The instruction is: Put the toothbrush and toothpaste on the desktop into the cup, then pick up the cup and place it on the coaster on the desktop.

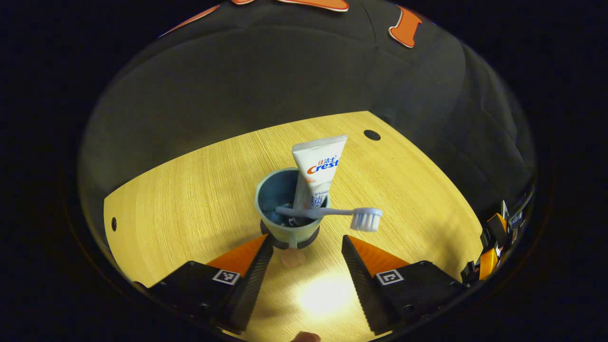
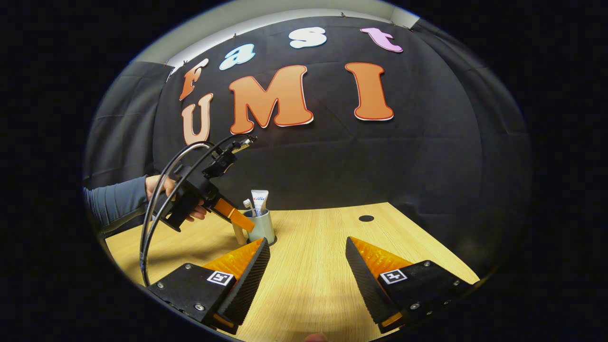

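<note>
The left gripper (image 1: 307, 244) hangs over the pale wood-grain surface (image 1: 190, 199) w/ its two black-and-orange fingers (image 1: 251, 275) spread wide and nothing between them. Just ahead of the fingertips, in the left gripper view, stands the grey-blue round plastic cup (image 1: 285, 209). It sits on a dark round coaster (image 1: 289, 244), of which a thin rim peeks out under the base (can't tell more about it). The white toothpaste tube w/ red-and-blue print (image 1: 318, 173) stands inside the cup, crimped end up, leaning toward the cup's right side. The pale lilac toothbrush w/ white bristles (image 1: 332, 214) lies tilted across the rim, handle down in the cup, head sticking out to the right past the rim. A small dark round hole (image 1: 372, 135) marks the surface farther back; another sits near the left edge.

In the right gripper view the right gripper (image 2: 308, 249) is well apart from the cup (image 2: 262, 225), low above the surface (image 2: 323, 266), fingers (image 2: 249, 280) likewise wide open, holding nothing. From there the left gripper (image 2: 237, 223) shows at the left, angled down toward the cup, its orange finger just beside the cup wall; whether it touches, can't tell. A hand (image 2: 164, 190) w/ a grey-blue sleeve (image 2: 116, 202) holds its black body, and black cables (image 2: 161, 199) loop off it. Tube (image 2: 259, 199) and brush head (image 2: 247, 204) poke up above the rim.
</note>
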